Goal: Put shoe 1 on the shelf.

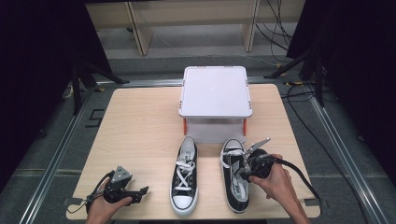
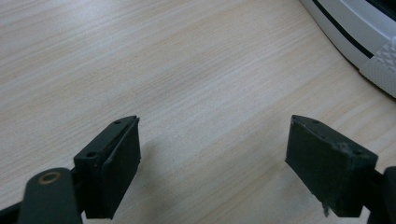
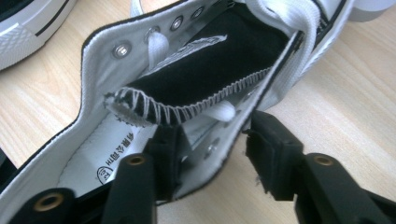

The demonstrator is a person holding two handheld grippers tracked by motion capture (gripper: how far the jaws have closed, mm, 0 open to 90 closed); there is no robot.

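Right gripper view: right gripper (image 3: 212,158) has one jaw inside the right shoe (image 1: 235,175) and one outside, straddling its side wall (image 3: 219,154); whether pads press, cannot tell. Shoe lies near table (image 1: 140,121) front edge, right of the left shoe (image 1: 184,179). Left gripper (image 2: 212,163) spread wide over bare wood at front-left corner

2 shoes (image 1: 185,179) side by side, stand (image 1: 215,91) behind

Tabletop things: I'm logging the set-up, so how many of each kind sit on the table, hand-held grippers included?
Black-and-white sneakers: 2 (left sneaker, right sneaker)
White stands: 1 (white stand)
Hand-held grippers: 2 (left gripper, right gripper)
Total: 5
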